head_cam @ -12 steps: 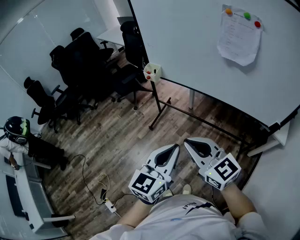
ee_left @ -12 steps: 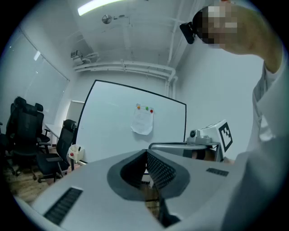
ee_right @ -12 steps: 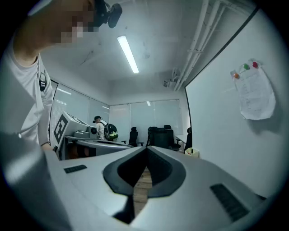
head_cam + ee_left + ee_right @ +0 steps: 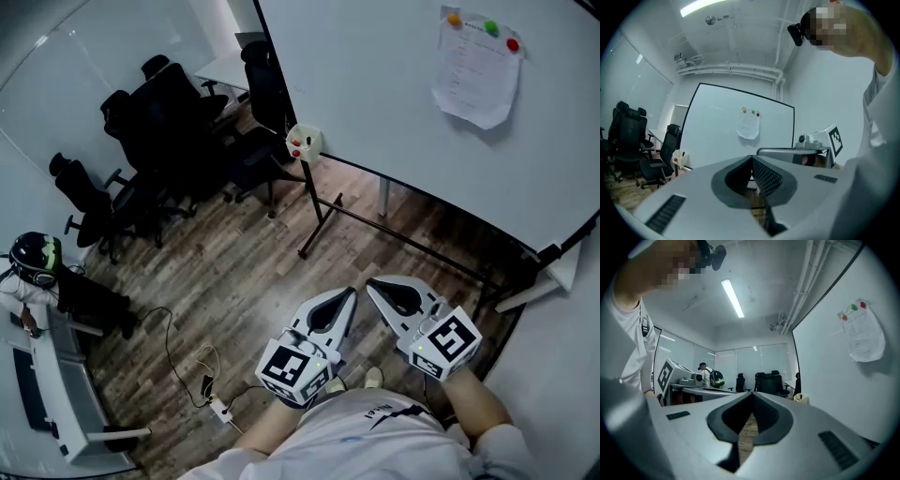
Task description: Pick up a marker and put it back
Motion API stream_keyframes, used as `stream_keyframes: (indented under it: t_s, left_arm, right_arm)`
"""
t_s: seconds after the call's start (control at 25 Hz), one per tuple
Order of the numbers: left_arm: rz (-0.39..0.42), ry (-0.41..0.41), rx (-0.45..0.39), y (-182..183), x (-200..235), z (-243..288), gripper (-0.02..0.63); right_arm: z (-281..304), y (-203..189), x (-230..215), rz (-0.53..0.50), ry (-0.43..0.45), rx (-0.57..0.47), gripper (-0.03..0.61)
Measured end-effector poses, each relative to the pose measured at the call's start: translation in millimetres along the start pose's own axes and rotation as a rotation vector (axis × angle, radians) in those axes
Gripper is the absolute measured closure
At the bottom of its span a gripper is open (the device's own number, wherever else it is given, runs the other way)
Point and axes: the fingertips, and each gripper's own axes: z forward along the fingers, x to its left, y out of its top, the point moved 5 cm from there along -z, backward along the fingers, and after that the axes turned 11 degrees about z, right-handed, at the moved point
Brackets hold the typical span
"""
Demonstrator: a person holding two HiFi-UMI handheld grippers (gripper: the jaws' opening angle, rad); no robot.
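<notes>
**Marker task, opening stage.** No marker is held by either tool. Its likely store is the small cream holder (image 4: 302, 143) at the lower left corner of the whiteboard (image 4: 375, 94), upper centre of the head view. Red items show in the holder, but a single marker is too small to tell apart.

The left gripper (image 4: 351, 294) and right gripper (image 4: 369, 282) lie side by side at lower centre. They are close to the person's torso, with their tips toward the board and well apart from the holder.

In the left gripper view, the left gripper (image 4: 752, 159) has its jaws pressed together on nothing, and the holder (image 4: 678, 158) shows small at the left. In the right gripper view, the right gripper (image 4: 751, 394) is likewise closed and empty, with the holder (image 4: 800, 398) right of centre.

**Judged progress:** the pick-up has not begun. What is left is to:
- approach the holder
- part the jaws of one gripper
- grip and lift a marker
- set it back and release it

**Surroundings:** a sheet of paper (image 4: 476, 75) is pinned to the board at upper right, black office chairs (image 4: 159, 122) stand at upper left, and a wooden floor (image 4: 234, 281) lies below.
</notes>
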Motion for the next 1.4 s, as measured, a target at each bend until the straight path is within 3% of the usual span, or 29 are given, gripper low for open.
stream_keyframes:
  t_s: [0.52, 0.8, 1.08, 1.4]
  left_arm:
    - [0.009, 0.078, 0.013, 2, -11, 21, 0.603]
    - [0.003, 0.112, 0.038, -6, 6, 31, 0.603]
    - [-0.002, 0.123, 0.027, -14, 60, 45, 0.603]
    - [0.007, 0.096, 0.006, -11, 164, 65, 0.603]
  right_arm:
    - [-24, 2, -27, 0.013, 0.044, -0.017, 0.565]
    - [-9, -2, -47, 0.040, 0.058, -0.008, 0.565]
    - [42, -2, -66, 0.031, 0.059, 0.018, 0.565]
    - [141, 16, -90, 0.017, 0.032, 0.021, 0.565]
